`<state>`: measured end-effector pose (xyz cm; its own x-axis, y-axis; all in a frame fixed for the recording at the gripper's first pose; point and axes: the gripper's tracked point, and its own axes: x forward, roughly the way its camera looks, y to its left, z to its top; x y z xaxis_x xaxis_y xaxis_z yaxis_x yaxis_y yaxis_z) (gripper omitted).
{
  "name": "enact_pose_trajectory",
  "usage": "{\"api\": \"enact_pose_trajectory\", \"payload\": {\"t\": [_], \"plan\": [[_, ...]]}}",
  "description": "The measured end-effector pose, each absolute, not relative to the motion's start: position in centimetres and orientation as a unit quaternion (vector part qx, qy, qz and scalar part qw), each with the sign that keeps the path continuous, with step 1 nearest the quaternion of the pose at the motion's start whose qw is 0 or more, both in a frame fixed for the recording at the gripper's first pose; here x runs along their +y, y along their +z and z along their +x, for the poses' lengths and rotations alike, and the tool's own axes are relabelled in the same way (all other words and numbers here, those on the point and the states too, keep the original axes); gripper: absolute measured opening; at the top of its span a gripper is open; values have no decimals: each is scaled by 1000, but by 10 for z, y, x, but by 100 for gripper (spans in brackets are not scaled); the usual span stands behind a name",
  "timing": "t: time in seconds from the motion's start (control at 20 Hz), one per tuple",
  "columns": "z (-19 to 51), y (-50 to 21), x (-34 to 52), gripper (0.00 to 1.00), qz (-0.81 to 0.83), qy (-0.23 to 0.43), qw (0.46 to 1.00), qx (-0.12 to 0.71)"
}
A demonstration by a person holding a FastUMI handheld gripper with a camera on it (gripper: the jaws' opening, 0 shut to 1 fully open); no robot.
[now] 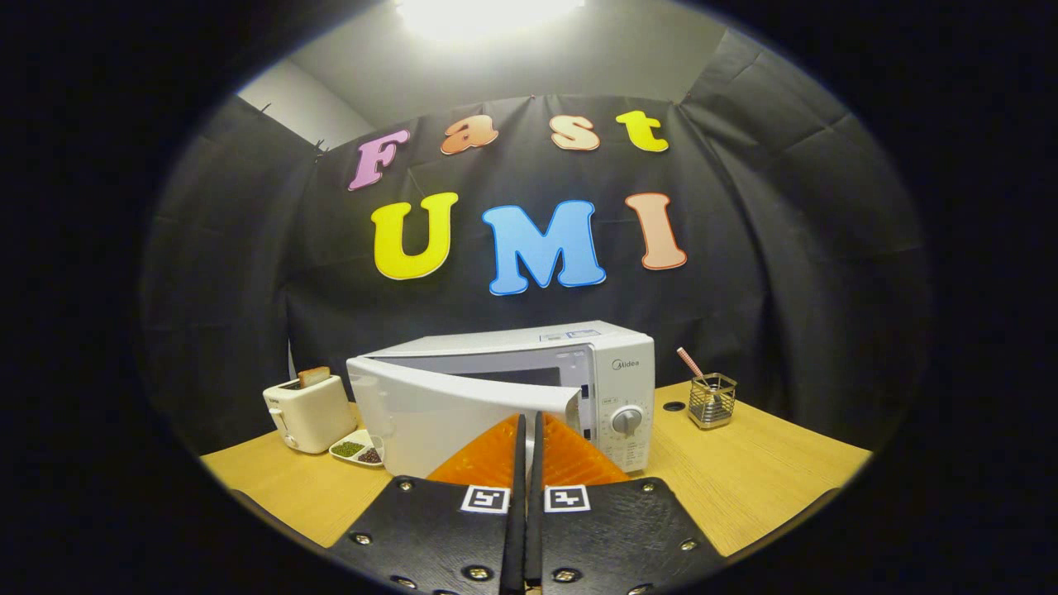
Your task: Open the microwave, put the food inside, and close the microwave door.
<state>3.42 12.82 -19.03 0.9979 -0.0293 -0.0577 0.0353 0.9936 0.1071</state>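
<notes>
- The gripper (pixel 526 421) sits nearest, its two fingers pressed together side by side with only a thin slit between them, and nothing caught in that slit.
- The fingertips point straight ahead and end right at the free edge of the microwave door (pixel 463 413). I cannot tell whether they touch it or stop just short.
- That door stands partly swung out toward the gripper. Its hinge is off to the gripper's left, its free edge dead ahead, and its long axis runs left to right across the line of the fingers.
- Just beyond the fingertips, behind the door's edge, the gap into the microwave (pixel 512 372) shows as a dark wedge; the control panel with its dial (pixel 626 420) lies slightly right of the fingers.
- Judging by this, the coming move hinges on the door's free edge lying directly ahead: a sweep leftward and outward would widen it.
- Food lies away to the left: a small dish (pixel 357 449) of dark and green bits on the wooden table (pixel 744 471), next to a toaster (pixel 308 409) holding a slice.
- Further right, beyond the microwave, stands a wire holder (pixel 712 400).
</notes>
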Motion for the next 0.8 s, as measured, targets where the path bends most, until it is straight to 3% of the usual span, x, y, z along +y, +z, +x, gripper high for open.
{"api": "enact_pose_trajectory", "payload": {"t": [0.8], "plan": [[138, -196, 82, 1, 53, -42, 997, 40]]}}
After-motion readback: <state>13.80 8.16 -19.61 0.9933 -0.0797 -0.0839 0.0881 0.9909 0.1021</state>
